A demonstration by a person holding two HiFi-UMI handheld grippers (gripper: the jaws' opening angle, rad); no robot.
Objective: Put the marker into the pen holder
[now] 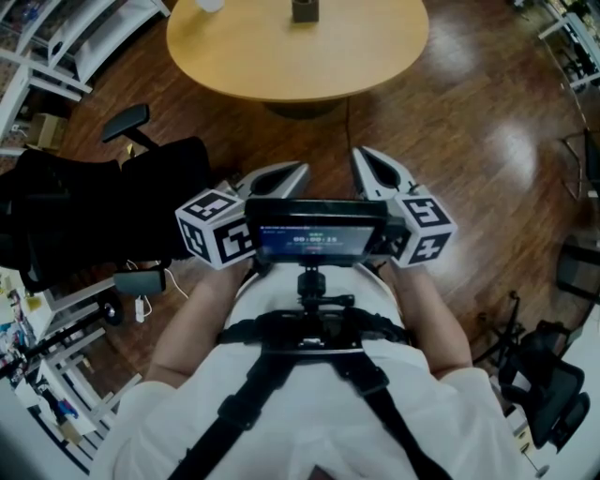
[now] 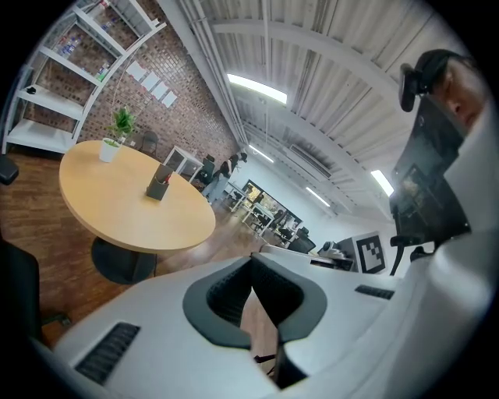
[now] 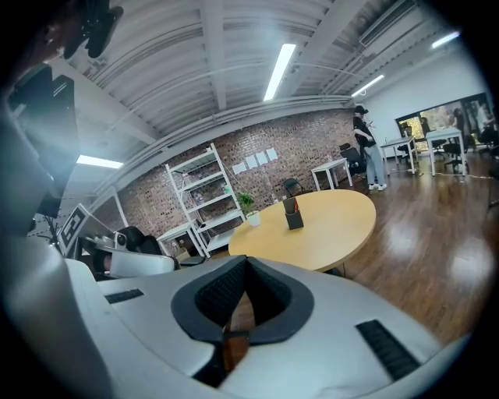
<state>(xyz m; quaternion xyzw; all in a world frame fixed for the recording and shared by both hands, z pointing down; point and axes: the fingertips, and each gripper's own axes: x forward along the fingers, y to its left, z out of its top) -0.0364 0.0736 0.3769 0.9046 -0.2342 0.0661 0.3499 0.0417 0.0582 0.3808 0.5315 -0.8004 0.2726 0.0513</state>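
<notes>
A dark pen holder (image 1: 304,10) stands on the far side of a round wooden table (image 1: 281,66). It also shows in the left gripper view (image 2: 158,184) and the right gripper view (image 3: 293,213), with something red sticking out of its top. I see no loose marker on the table. My left gripper (image 1: 281,176) and right gripper (image 1: 375,169) are held side by side close to the body, over the wooden floor and short of the table. Both point toward the table. The left gripper (image 2: 252,259) has its jaws together and empty. So does the right gripper (image 3: 246,260).
A small potted plant (image 2: 109,148) stands on the table's left part. A black office chair (image 1: 112,202) is close at my left, white shelving (image 1: 66,42) behind it. More dark chairs (image 1: 548,384) stand at the right. A screen (image 1: 314,234) is mounted at the chest.
</notes>
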